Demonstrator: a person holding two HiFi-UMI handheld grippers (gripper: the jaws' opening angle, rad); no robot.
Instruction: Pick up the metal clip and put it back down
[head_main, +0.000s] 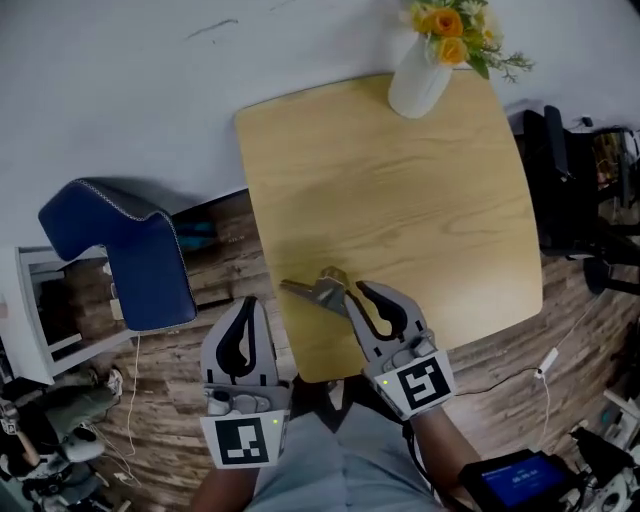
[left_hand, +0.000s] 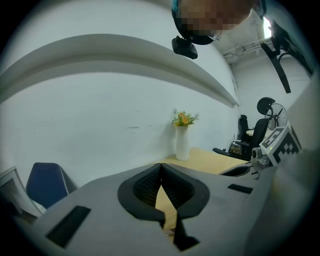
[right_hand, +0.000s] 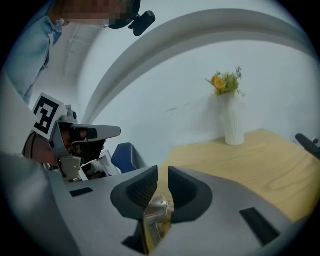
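R gripper (right_hand: 162, 172) jaws pinching shiny silver metal clip (right_hand: 157, 214) deep btwn them, near front edge of light wooden bench (head_main: 400, 190), L gripper (left_hand: 161, 166) jaws pressing together w/ nothing btwn.

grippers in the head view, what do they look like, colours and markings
Both the left gripper and right gripper have light grey bodies with black ribbed pads inside the jaws. Each carries a white cube with black square markers and a small green light.
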